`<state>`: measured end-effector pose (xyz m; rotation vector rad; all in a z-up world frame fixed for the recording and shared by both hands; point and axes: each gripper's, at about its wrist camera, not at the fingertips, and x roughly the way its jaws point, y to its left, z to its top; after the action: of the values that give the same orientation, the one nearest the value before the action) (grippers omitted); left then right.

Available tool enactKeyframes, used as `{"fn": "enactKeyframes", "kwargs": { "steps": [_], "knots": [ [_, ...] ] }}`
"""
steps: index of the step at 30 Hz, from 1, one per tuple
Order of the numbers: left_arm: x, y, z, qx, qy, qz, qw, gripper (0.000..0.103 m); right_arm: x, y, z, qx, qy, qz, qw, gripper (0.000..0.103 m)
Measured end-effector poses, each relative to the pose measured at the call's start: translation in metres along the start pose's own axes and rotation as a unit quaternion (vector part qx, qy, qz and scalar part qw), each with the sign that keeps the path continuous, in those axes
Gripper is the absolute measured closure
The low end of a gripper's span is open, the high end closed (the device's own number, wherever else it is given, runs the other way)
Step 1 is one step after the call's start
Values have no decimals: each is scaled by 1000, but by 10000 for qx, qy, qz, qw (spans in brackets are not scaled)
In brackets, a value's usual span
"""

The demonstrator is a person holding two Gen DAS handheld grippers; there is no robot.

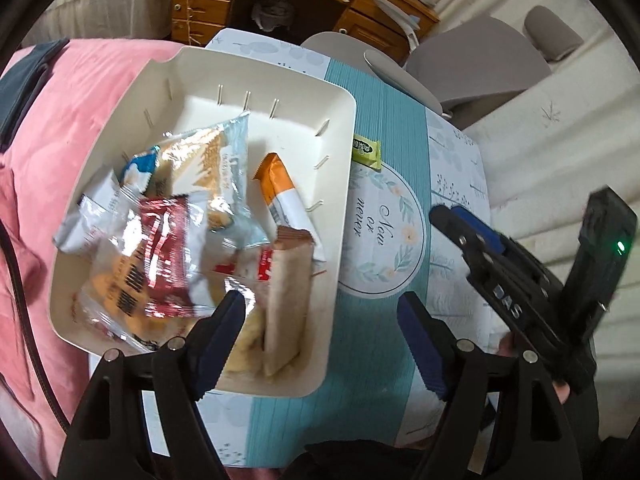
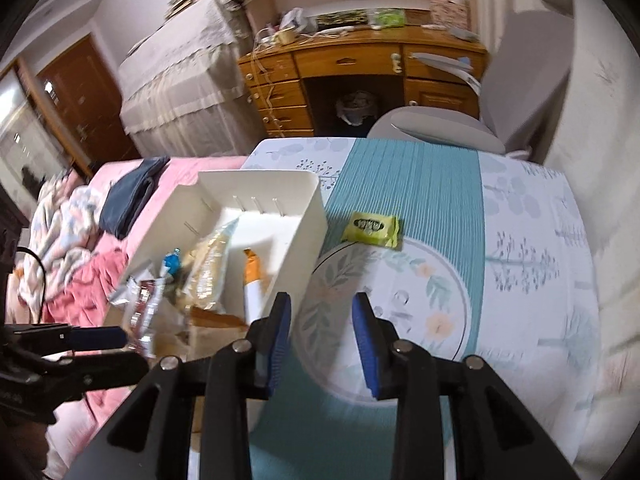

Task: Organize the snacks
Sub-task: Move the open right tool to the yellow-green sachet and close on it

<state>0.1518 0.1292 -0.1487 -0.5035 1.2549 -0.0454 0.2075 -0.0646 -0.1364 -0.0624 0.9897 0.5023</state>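
A white bin (image 1: 260,80) on the table holds several snack packets: an orange and white one (image 1: 280,196), a red one (image 1: 164,248) and a beige bar (image 1: 286,300). My left gripper (image 1: 320,312) hangs open over the bin's near right corner, nothing between its pads. A yellow-green packet (image 1: 366,150) lies alone on the teal cloth just right of the bin. In the right wrist view that packet (image 2: 372,226) sits ahead of my right gripper (image 2: 322,304), which is open and empty over the round flower print. The bin (image 2: 296,216) is to its left.
The table wears a teal-striped cloth (image 2: 420,184). Pink bedding (image 1: 72,120) with a dark garment (image 2: 132,196) borders the bin on the left. A grey chair (image 2: 440,128) and a wooden desk (image 2: 352,64) stand behind the table. Each gripper shows in the other's view: right gripper (image 1: 452,216), left gripper (image 2: 128,350).
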Motion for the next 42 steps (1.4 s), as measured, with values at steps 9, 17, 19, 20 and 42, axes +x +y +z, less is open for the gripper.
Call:
{"fn": "enactKeyframes", "kwargs": {
  "steps": [9, 17, 19, 20, 42],
  "knots": [
    [17, -20, 5, -53, -105, 39, 9999, 26, 45, -24, 18, -851, -93, -65, 9963, 56],
    [26, -21, 15, -143, -189, 237, 9994, 26, 98, -25, 26, -1591, -426, -224, 9861, 43],
    [29, -16, 15, -220, -178, 290, 9992, 26, 112, -27, 28, -1633, -484, -238, 9851, 42],
    [31, -13, 15, -280, -166, 322, 9990, 26, 117, -28, 30, -1630, -495, -235, 9851, 41],
    [43, 5, 27, -554, -22, 509, 9972, 26, 178, -28, 39, -1655, -275, -276, 9854, 35]
  ]
}}
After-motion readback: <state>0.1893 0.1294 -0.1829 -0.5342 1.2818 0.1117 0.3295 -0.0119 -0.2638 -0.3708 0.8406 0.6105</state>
